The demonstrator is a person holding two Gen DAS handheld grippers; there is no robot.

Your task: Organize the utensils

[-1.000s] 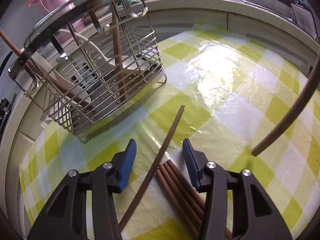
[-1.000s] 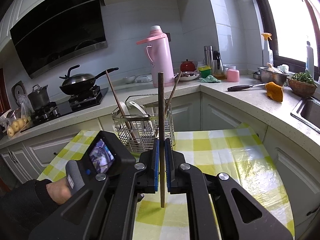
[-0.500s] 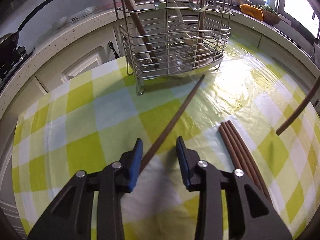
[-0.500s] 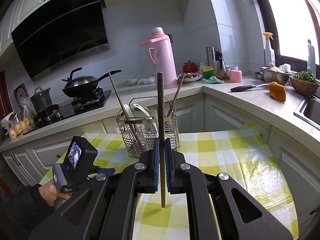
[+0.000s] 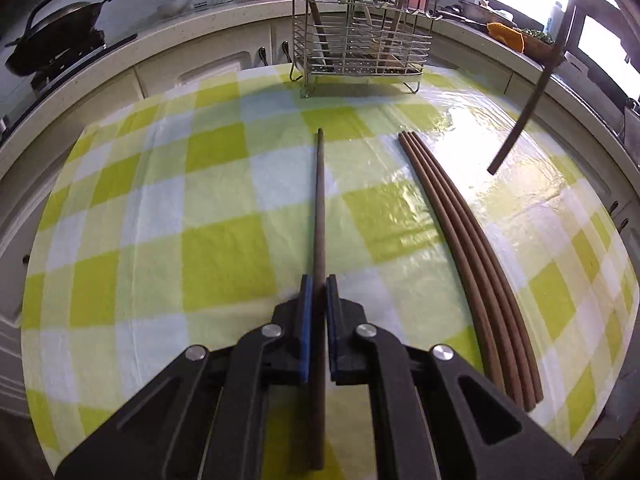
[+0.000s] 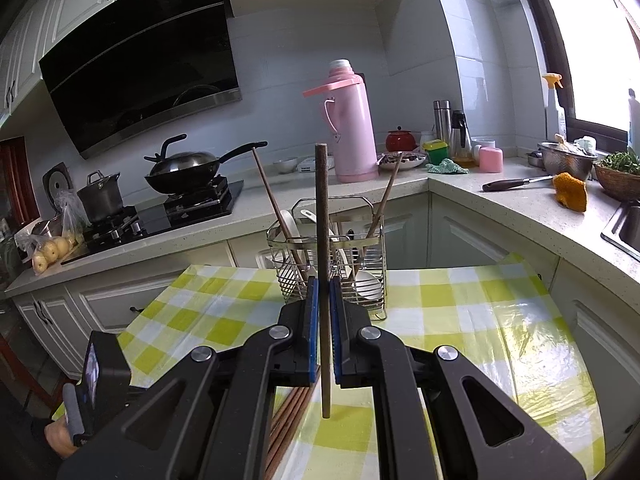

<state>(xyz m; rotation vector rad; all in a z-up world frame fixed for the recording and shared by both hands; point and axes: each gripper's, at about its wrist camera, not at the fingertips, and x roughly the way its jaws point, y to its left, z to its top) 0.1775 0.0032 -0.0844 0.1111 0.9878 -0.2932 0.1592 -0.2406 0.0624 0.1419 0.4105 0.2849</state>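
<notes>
A single brown chopstick [image 5: 319,200] lies on the yellow-green checked tablecloth [image 5: 200,240], pointing at the wire utensil rack [image 5: 360,40]. My left gripper [image 5: 318,280] is closing its jaws on the near part of it, and the blue pads touch both its sides. Several more chopsticks [image 5: 452,224] lie bundled to the right. My right gripper [image 6: 324,280] is shut on another chopstick [image 6: 321,200], held upright above the table in front of the rack [image 6: 374,272], which holds spoons and two chopsticks. That raised chopstick [image 5: 532,92] also shows in the left wrist view.
Counters wrap round the table's far and right sides. They carry a pink thermos [image 6: 352,128], a wok [image 6: 184,168] on the stove, a knife [image 6: 516,184] and a sink [image 6: 624,228]. A person's hand [image 6: 60,436] holds the left gripper at the lower left.
My left gripper pulled back from the rack, lined up along the single chopstick and closed its jaws onto it. The right gripper kept its upright chopstick and drifted only slightly.
</notes>
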